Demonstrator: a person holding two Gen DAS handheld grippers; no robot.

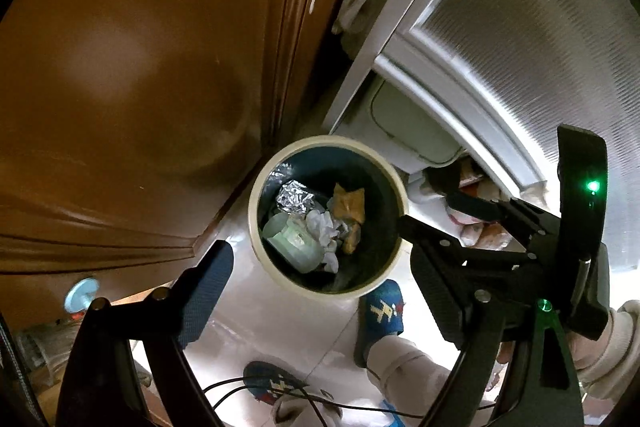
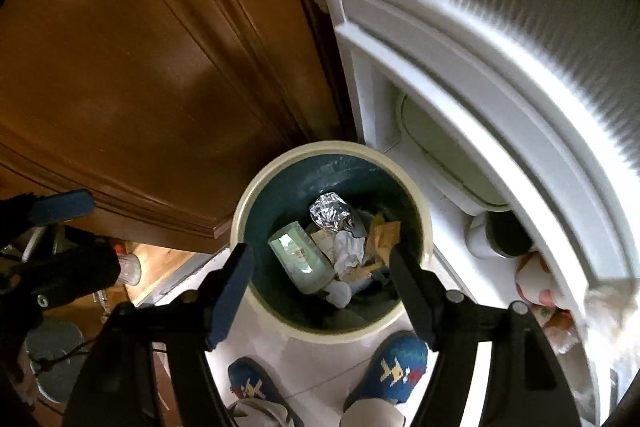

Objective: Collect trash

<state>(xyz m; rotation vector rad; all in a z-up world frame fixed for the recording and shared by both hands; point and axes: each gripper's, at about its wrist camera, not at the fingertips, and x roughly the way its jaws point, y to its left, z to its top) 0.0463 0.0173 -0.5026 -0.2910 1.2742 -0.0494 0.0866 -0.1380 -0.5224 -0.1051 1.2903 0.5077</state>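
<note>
White floor tiles (image 2: 320, 367) carry a cream-rimmed trash bin (image 2: 256, 187) at frame centre, holding crumpled foil (image 2: 330, 213). Left gripper (image 1: 316, 273) and right gripper (image 2: 320, 291): both spread apart, empty.

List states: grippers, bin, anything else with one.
left gripper: open, nothing held, above the bin
right gripper: open, nothing held, above the bin
trash bin: upright, no lid, partly filled
foil ball: crumpled, inside the bin
plastic bottle: lying on its side in the bin
wooden door: shut, as far as visible
</note>
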